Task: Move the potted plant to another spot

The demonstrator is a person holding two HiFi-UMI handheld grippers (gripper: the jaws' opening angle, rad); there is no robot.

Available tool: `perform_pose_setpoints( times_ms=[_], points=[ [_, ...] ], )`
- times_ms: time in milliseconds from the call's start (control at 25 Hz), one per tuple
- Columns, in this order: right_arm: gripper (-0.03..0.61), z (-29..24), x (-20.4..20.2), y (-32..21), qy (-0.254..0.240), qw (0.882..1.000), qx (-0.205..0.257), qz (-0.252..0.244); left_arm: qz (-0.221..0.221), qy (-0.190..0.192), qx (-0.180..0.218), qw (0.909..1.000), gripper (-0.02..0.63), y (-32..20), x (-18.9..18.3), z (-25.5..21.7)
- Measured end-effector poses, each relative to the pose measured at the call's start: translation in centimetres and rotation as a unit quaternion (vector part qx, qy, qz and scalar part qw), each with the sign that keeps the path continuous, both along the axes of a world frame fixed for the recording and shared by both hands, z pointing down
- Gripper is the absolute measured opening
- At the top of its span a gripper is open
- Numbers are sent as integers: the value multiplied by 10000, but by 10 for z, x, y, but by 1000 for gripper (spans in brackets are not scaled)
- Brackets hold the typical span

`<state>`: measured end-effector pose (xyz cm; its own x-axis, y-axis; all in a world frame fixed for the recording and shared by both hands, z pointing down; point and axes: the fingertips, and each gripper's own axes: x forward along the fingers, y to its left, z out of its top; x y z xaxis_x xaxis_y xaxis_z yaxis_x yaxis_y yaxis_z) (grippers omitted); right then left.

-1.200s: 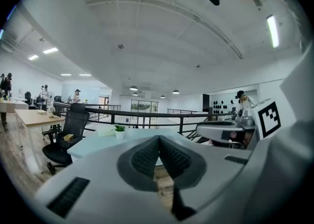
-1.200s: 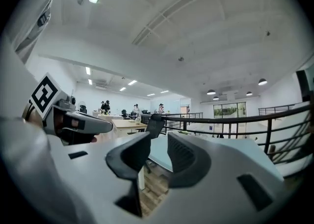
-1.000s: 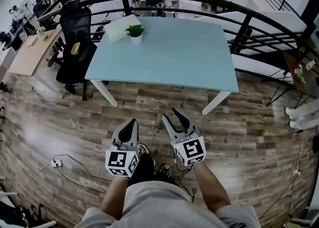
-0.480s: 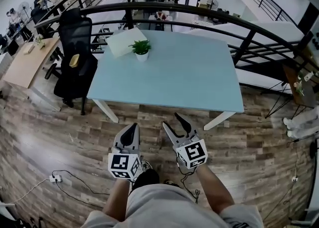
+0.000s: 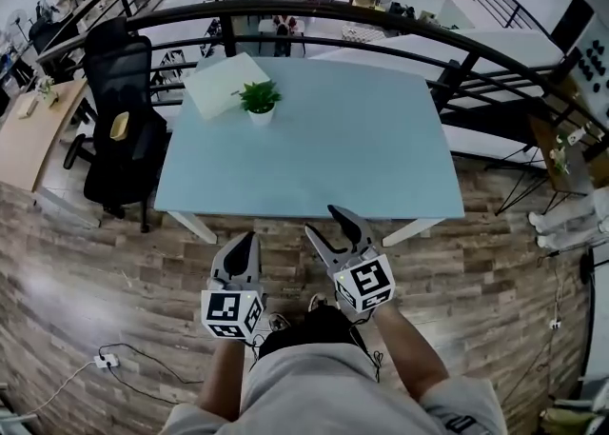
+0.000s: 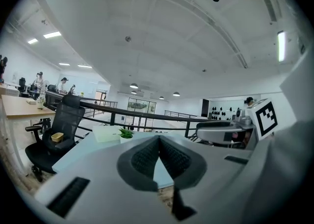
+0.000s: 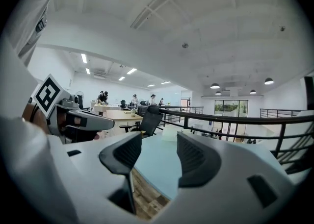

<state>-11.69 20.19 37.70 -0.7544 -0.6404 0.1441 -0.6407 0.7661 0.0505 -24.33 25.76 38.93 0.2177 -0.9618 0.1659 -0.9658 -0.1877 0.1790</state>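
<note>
The potted plant (image 5: pixel 259 100), green leaves in a small white pot, stands at the far left of the light blue table (image 5: pixel 333 157). In the left gripper view the plant (image 6: pixel 126 134) shows small, far beyond the jaws. Both grippers hang over the wooden floor just short of the table's near edge, well apart from the plant. My left gripper (image 5: pixel 245 239) (image 6: pixel 158 140) is shut with nothing in it. My right gripper (image 5: pixel 328 223) (image 7: pixel 159 152) is open; its jaws have just been opening and nothing is between them.
A white pad (image 5: pixel 219 83) lies on the table just behind and left of the plant. A black office chair (image 5: pixel 119 128) stands at the table's left end. A black curved railing (image 5: pixel 381 22) runs behind the table. A cable with a socket (image 5: pixel 105 360) lies on the floor.
The person and both grippers have come closer to the table, whose near edge now lies just ahead of the fingertips. The right jaws stand wider apart than before.
</note>
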Motion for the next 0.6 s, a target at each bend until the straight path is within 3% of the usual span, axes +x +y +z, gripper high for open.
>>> perform_pose_setpoints(
  times_ms=[600],
  points=[
    [250, 17, -24, -172, -57, 9985, -187, -515, -450, -274, -326, 9981, 12, -160, -25, 19]
  ],
)
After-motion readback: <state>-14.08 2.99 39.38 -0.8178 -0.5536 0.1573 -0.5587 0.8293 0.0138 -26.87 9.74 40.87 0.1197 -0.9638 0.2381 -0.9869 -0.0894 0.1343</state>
